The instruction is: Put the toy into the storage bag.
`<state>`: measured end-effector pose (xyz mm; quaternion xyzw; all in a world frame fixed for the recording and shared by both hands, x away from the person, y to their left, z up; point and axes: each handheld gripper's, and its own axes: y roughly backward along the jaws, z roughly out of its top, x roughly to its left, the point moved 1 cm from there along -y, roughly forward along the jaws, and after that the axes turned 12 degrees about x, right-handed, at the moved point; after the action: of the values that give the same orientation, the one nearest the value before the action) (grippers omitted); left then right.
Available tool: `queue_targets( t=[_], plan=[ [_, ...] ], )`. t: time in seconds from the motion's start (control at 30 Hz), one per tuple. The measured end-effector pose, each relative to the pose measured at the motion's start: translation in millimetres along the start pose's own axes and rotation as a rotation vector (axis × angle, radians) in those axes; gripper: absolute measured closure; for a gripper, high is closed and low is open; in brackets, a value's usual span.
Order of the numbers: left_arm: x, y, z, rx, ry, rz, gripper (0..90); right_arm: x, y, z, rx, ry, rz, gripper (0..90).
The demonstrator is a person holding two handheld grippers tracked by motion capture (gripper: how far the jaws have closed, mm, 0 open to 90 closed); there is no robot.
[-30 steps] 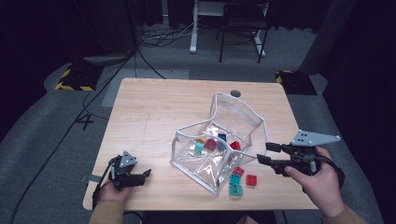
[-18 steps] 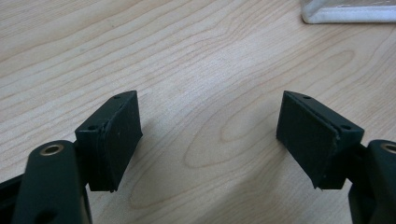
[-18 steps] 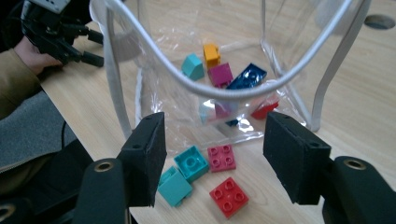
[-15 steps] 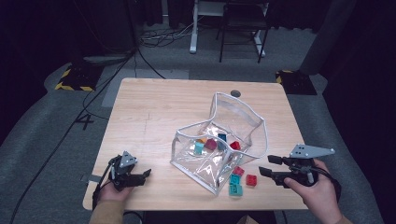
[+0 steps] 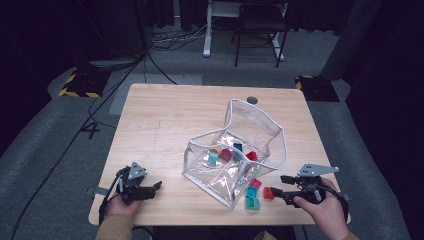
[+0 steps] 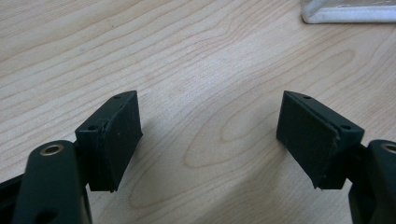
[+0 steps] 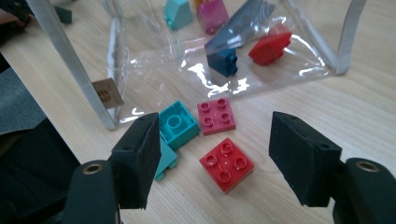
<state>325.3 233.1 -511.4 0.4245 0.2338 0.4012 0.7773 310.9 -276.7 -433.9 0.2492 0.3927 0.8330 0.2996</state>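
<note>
Hovering low over the near right of the table (image 5: 165,115), the right gripper (image 7: 219,161) is seen with its jaws spread, having just been opening, a red brick (image 7: 227,164) lying untouched between them. Just beyond are a pink brick (image 7: 216,116), a teal brick (image 7: 176,124) and a clear bag (image 5: 250,135). At the near left, the left gripper (image 6: 209,135) is held spread over bare wood.
</note>
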Motion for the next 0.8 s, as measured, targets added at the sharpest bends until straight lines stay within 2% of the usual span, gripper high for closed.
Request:
queue_targets(
  t=[0.3,0.63,0.8],
  plan=[
    [-0.2,0.0,-0.1,0.0,0.001,0.001,22.4,-3.8,-26.7,-13.4,0.035,-0.023,0.013,32.9],
    [-0.3,0.1,-0.2,0.0,0.003,0.001,22.3,-7.4,-48.5,-21.1,0.087,-0.006,-0.024,32.5],
    [-0.3,0.1,-0.2,0.0,0.003,0.001,22.3,-9.4,-55.0,-21.6,0.103,0.003,-0.036,35.7]
  ],
)
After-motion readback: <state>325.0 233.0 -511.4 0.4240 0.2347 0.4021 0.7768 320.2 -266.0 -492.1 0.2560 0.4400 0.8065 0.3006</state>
